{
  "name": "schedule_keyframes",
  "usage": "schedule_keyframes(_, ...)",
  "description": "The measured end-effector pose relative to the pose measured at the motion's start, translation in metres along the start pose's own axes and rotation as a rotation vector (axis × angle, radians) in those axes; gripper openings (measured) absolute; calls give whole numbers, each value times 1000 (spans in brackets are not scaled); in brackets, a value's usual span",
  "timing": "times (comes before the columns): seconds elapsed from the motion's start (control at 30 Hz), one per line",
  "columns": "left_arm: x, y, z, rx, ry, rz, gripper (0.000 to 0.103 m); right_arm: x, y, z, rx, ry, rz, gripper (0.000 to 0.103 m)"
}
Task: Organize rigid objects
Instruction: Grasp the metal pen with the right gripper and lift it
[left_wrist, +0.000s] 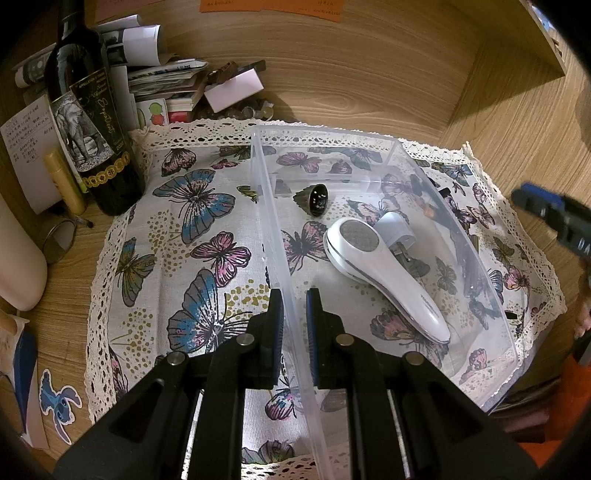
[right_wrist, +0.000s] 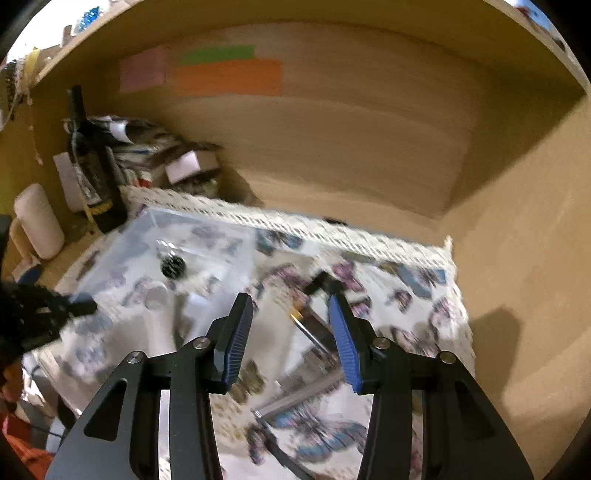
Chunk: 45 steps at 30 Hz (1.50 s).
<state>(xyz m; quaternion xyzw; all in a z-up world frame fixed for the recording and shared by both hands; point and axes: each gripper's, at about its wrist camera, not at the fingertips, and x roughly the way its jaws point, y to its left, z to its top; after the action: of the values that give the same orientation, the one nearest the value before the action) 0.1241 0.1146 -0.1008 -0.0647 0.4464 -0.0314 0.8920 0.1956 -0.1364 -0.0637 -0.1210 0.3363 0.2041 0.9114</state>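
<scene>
Left hand-held gripper (left_wrist: 294, 299) clamps bin (left_wrist: 388, 142) containing shaver (left_wrist: 373, 258).

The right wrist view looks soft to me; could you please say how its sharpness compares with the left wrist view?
Left wrist view: sharp, the lint shaver and clear bin crisp, edges bowed by the fisheye. Right wrist view: motion-smeared, the butterfly cloth and bin streaked, only the right gripper in focus.
</scene>
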Motion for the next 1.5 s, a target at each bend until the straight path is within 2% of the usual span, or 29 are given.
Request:
schedule_keyframes(0.13, 0, 0, 0, -1, 0, 0, 12, 14, -10, -20, 48, 64, -9, 49)
schedule_keyframes(0.4, 0, 0, 0, 1, -1, 0, 12, 64, -18, -57, 139, 224, 17, 49)
schedule_keyframes(0.53, 0, 0, 0, -1, -1, 0, 12, 73, -24, -69, 157, 261, 19, 49)
schedule_keyframes(0.67, 0, 0, 0, 1, -2, 1, 12, 67, -31, -77, 155, 262, -4, 49)
schedule_keyframes(0.7, 0, 0, 0, 1, -2, 1, 12, 66, -33, -78, 157, 261, -11, 48)
schedule_keyframes(0.77, 0, 0, 0, -1, -1, 0, 12, 64, -36, -82, 154, 258, -22, 41)
schedule_keyframes(0.87, 0, -1, 0, -1, -2, 0, 12, 62, -40, -82, 168, 246, -28, 26)
schedule_keyframes(0.9, 0, -1, 0, -1, -2, 0, 12, 62, -41, -82, 177, 243, -27, 16)
schedule_keyframes(0.93, 0, -1, 0, 0, -2, 0, 12, 62, -43, -81, 187, 243, -33, 14)
schedule_keyframes(1.1, 0, -1, 0, -1, 0, -1, 12, 55, -47, -70, 210, 205, -21, 14)
schedule_keyframes(1.27, 0, -1, 0, -1, -1, 0, 12, 31, -44, -44, 194, 113, -6, 14)
schedule_keyframes(1.5, 0, -1, -1, -1, -1, 0, 12, 1, -20, -4, 113, -17, 26, 14)
